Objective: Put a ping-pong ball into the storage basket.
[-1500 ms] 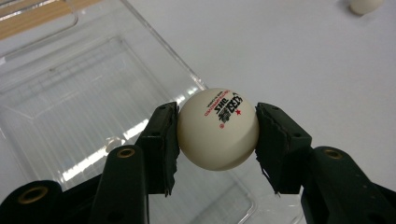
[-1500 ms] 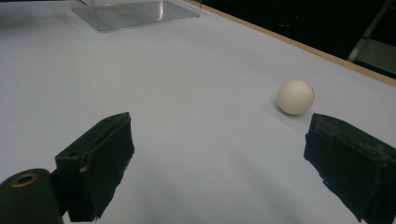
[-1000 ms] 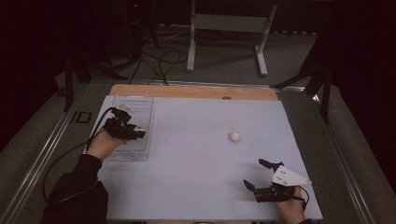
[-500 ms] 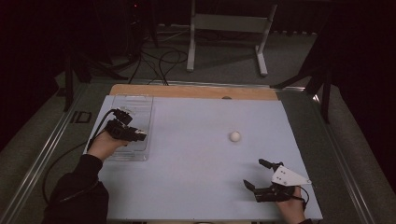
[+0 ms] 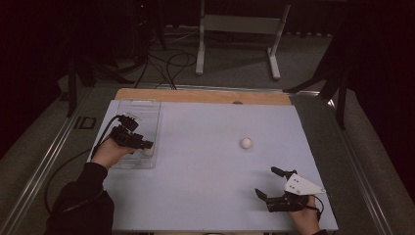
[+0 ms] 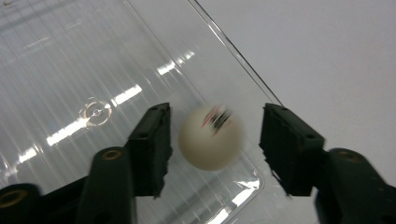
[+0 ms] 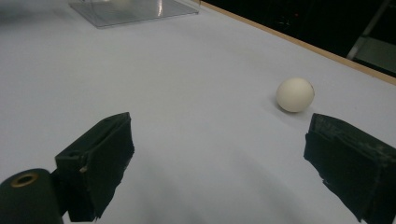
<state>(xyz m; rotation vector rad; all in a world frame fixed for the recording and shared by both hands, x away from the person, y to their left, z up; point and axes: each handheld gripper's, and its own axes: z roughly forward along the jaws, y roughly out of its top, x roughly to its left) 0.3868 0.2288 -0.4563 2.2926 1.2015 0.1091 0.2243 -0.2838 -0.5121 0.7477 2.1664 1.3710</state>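
Left tongs (image 6: 212, 140) have just been opening, the blurred ball (image 6: 211, 136) loose between the jaws over the clear tray's (image 5: 129, 110) near corner; risk: it rolls onto the counter (image 5: 205, 176); right tongs (image 5: 269, 185) gape empty.

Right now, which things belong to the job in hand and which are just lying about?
In the job:
- small white ball with red marking, loose between the open left hand-held gripper jaws, which have just been opening
- clear plastic tray under it
- plain white ball on the table

Lying about:
- grey metal stand behind the table
- black floor cables
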